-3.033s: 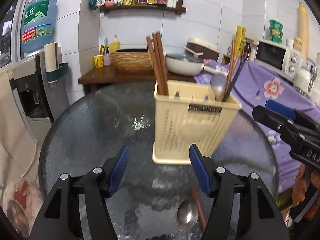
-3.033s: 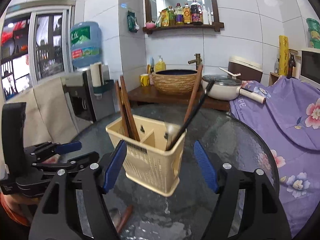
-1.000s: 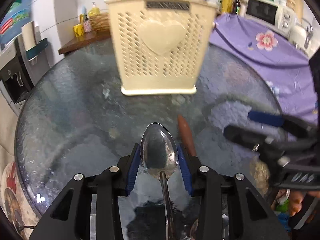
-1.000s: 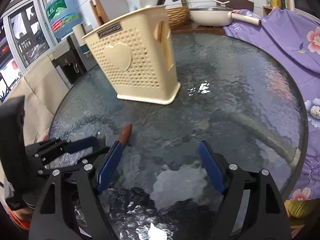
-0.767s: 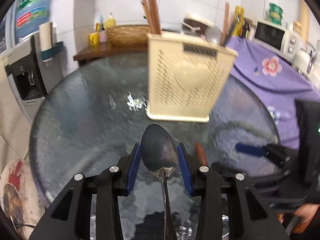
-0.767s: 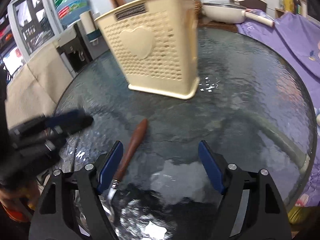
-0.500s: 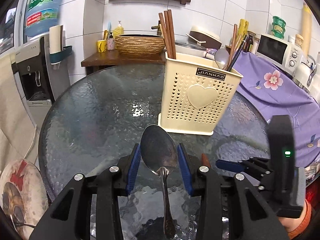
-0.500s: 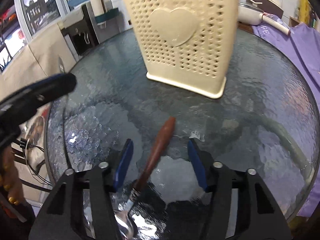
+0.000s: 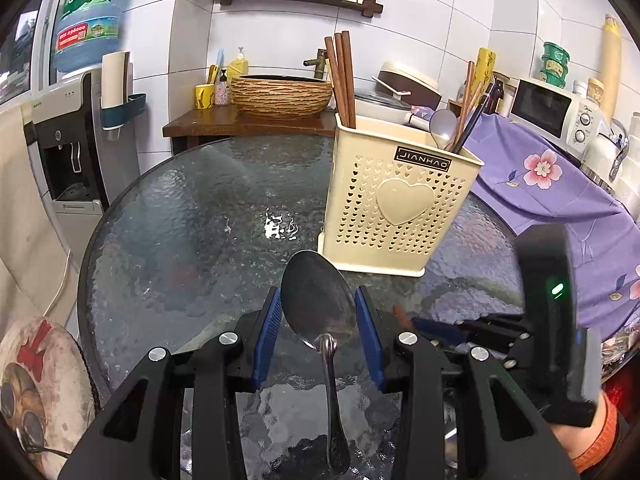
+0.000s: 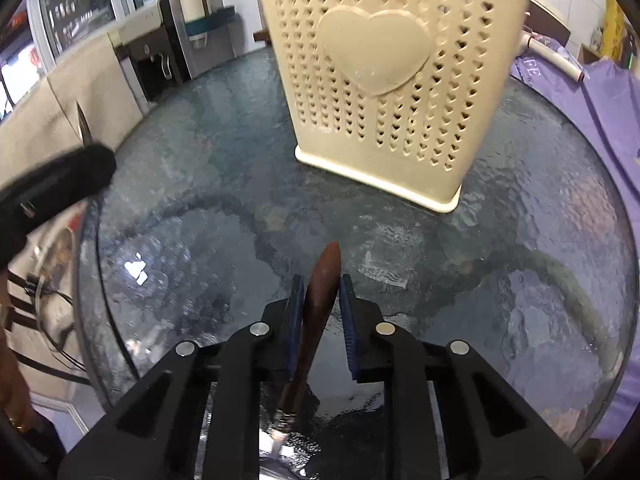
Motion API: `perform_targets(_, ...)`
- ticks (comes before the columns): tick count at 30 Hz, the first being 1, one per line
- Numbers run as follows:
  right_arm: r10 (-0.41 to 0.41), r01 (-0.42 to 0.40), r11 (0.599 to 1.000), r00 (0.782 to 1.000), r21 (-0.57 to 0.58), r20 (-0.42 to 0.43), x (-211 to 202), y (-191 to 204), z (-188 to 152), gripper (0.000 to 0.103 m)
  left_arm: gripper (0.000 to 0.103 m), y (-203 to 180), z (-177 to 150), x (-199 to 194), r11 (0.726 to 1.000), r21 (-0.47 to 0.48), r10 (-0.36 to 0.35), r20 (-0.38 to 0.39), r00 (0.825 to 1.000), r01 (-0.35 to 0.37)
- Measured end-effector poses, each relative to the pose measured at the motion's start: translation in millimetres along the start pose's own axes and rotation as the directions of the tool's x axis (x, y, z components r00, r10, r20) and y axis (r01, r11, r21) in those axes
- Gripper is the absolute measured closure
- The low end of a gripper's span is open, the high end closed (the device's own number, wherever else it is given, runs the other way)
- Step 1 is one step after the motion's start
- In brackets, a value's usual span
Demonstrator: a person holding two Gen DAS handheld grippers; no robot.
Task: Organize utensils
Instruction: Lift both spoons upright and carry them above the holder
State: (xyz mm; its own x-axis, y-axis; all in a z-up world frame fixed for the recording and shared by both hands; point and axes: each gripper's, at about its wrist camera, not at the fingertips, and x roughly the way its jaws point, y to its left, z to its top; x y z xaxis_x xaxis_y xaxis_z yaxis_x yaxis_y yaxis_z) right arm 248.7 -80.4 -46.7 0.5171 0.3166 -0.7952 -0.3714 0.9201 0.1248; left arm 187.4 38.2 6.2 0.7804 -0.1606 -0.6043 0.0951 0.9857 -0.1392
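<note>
My left gripper [image 9: 318, 320] is shut on a metal spoon [image 9: 318, 304], bowl forward, held above the glass table [image 9: 192, 240]. The cream utensil holder [image 9: 396, 204] stands ahead and slightly right, with wooden chopsticks [image 9: 342, 76] in its left side and a spoon with dark utensils [image 9: 456, 124] in its right. My right gripper [image 10: 320, 304] is low on the table with its pads closed around a brown wooden handle [image 10: 322, 288] of a utensil lying there. The holder [image 10: 384, 80] looms just beyond. The right gripper also shows in the left wrist view [image 9: 444, 330].
A purple flowered cloth [image 9: 548, 184] covers the counter on the right, with a microwave [image 9: 556, 110] behind. A wooden shelf with a woven basin [image 9: 282, 96] is behind the table. A water dispenser [image 9: 68, 132] stands left. A round cushion [image 9: 36, 380] lies beyond the table's left edge.
My left gripper has lifted the spoon off the table and backed away from the holder. My right gripper has dropped to the table and closed around the brown handle.
</note>
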Motion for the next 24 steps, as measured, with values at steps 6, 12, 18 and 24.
perform_targets(6,0.071,-0.077,0.996,0.991,0.047,0.115,-34,-13,12,0.087,0.066,1,-2,-2,1.0,-0.002,-0.011,0.001,1.0,0.011)
perform_targets(12,0.164,-0.187,0.977,0.964,0.098,0.208,-72,-35,11,0.087,0.066,-3,-1,-4,1.0,0.002,-0.029,0.003,1.0,0.029)
perform_targets(18,0.198,-0.232,0.968,0.939,0.095,0.281,-102,-49,2,0.087,0.066,-15,1,-5,0.999,0.023,-0.044,0.008,0.999,0.044)
perform_targets(24,0.199,-0.231,0.971,0.929,0.069,0.311,-118,-49,-6,0.087,0.066,-22,2,-9,0.998,0.039,-0.047,0.02,0.999,0.046)
